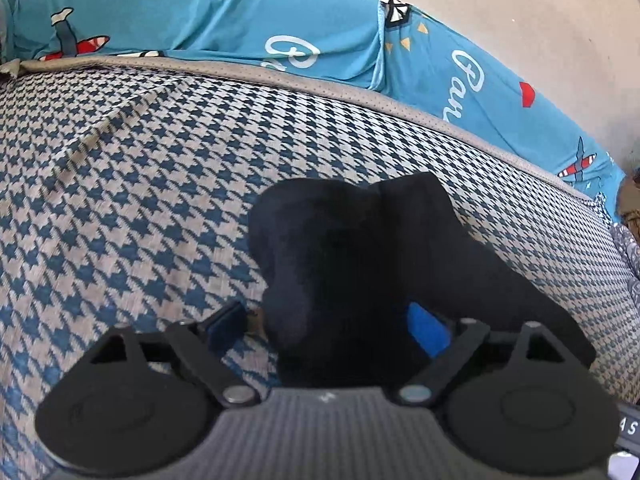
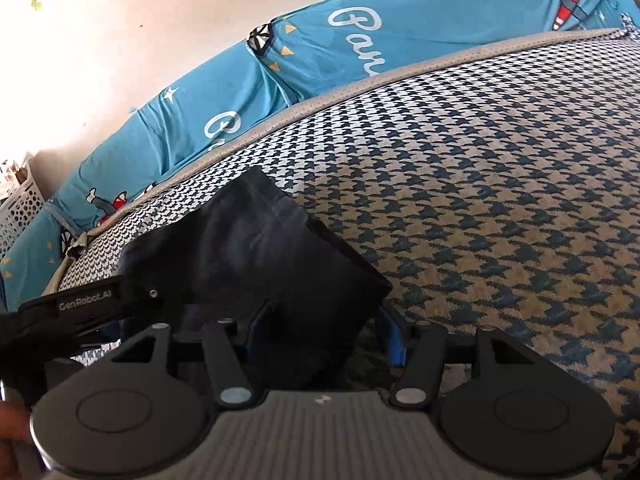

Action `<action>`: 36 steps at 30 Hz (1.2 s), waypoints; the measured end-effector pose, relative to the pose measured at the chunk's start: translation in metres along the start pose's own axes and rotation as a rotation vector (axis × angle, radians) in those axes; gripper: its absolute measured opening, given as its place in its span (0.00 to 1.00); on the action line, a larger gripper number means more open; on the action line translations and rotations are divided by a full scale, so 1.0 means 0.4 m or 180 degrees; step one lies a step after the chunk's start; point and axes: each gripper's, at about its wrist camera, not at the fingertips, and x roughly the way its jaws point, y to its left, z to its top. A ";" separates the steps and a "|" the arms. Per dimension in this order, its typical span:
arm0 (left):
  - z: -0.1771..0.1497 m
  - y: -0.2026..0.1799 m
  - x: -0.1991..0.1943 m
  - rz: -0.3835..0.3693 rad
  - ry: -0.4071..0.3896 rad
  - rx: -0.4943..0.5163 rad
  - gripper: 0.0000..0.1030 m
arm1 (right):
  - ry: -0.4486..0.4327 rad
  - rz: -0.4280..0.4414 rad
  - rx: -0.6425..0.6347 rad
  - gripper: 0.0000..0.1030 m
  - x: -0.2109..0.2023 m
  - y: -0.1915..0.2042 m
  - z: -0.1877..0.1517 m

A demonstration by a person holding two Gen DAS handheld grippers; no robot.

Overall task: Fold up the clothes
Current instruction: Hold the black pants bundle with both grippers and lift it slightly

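Observation:
A dark navy garment (image 1: 360,248) lies bunched on the blue-and-white houndstooth mat (image 1: 120,184). My left gripper (image 1: 328,326) straddles its near end with the jaws spread wide. The right blue pad (image 1: 426,330) touches the cloth, while a gap shows beside the left pad (image 1: 228,320). In the right wrist view the garment (image 2: 260,248) looks flatter, with a folded corner pointing right. My right gripper (image 2: 324,328) is open around its near edge, and mat shows between the cloth and the right finger (image 2: 394,338). The left gripper's body (image 2: 80,308) reaches in from the left.
The mat (image 2: 500,200) has a grey border and lies on a bright blue sheet (image 1: 240,12) printed with planes and script, rumpled along a pale wall (image 2: 120,20). A white perforated basket (image 2: 20,204) stands at the far left. A hand (image 2: 10,436) shows at the lower left.

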 end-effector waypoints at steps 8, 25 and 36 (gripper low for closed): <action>-0.002 -0.024 0.019 0.0004 -0.0026 0.0106 0.92 | -0.0047 0.0015 -0.0154 0.56 0.025 0.014 -0.001; -0.011 -0.090 0.015 -0.0124 -0.0196 0.0652 0.23 | -0.0131 -0.0050 -0.0419 0.30 0.046 0.042 0.001; 0.000 -0.083 -0.061 0.0042 -0.0447 0.0666 0.16 | -0.0215 -0.0051 -0.0533 0.21 -0.005 0.095 0.024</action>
